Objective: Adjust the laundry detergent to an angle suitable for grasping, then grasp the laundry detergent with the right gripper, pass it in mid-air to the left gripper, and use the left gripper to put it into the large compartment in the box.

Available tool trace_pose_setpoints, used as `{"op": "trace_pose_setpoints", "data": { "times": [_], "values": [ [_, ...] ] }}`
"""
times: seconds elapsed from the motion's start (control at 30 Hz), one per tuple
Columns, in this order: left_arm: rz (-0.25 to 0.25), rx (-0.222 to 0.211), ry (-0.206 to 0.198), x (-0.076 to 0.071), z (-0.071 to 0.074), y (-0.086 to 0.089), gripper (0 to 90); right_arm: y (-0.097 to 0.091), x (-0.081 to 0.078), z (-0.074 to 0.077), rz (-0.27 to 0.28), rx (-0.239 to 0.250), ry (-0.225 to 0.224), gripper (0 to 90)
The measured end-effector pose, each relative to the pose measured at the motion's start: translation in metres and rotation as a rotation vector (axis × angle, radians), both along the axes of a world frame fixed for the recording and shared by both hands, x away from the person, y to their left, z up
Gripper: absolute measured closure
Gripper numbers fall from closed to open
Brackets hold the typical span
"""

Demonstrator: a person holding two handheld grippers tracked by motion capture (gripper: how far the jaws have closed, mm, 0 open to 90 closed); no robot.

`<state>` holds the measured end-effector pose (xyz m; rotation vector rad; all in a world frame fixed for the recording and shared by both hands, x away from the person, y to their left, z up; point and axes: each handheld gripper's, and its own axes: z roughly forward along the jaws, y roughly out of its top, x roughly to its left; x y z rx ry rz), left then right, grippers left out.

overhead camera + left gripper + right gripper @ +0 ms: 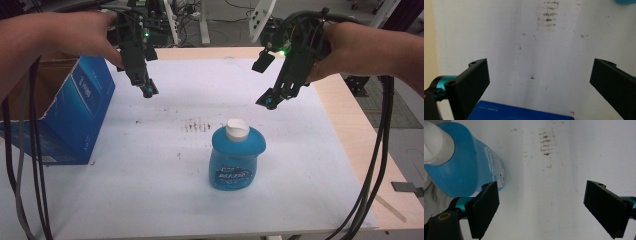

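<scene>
The blue plastic bottle with white cap (235, 157) stands upright at bench (150, 190) centre; we hold our right gripper (270, 102), jaws apart, at its 1 o'clock for approach, left gripper (148, 90) likewise spread.

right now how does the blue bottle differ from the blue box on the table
The blue bottle stands upright near the table's middle, rounded, with a white cap; the blue box sits at the left edge, flat-sided and angular. The bottle looks translucent, the box opaque card. Both are blue, and neither gripper touches them.
</scene>
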<state>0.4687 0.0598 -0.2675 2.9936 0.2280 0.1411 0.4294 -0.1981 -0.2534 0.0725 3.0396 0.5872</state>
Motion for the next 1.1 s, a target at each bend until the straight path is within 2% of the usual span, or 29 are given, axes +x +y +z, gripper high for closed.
{"op": "trace_pose_setpoints", "data": {
  "times": [0.2,0.4,0.7,0.9,1.1],
  "values": [
    [0.0,0.005,-0.001,-0.002,0.001,0.0,2.5,-0.002,-0.003,0.003,0.002,0.017,-0.005,12.1],
    [0.002,0.0,-0.001,-0.003,0.001,-0.002,2.5,-0.004,-0.004,0.004,0.003,0.008,-0.006,12.2],
    [0.0,0.008,0.002,-0.003,-0.001,-0.002,2.4,-0.01,-0.009,0.002,-0.002,0.021,0.0,12.1],
    [-0.001,0.01,0.0,-0.004,-0.001,-0.003,2.4,-0.02,-0.019,-0.002,-0.009,0.061,0.012,12.1],
    [-0.016,0.022,-0.002,-0.004,-0.003,-0.002,2.4,-0.032,-0.03,-0.008,-0.007,0.121,0.024,12.1]
  ]
}}
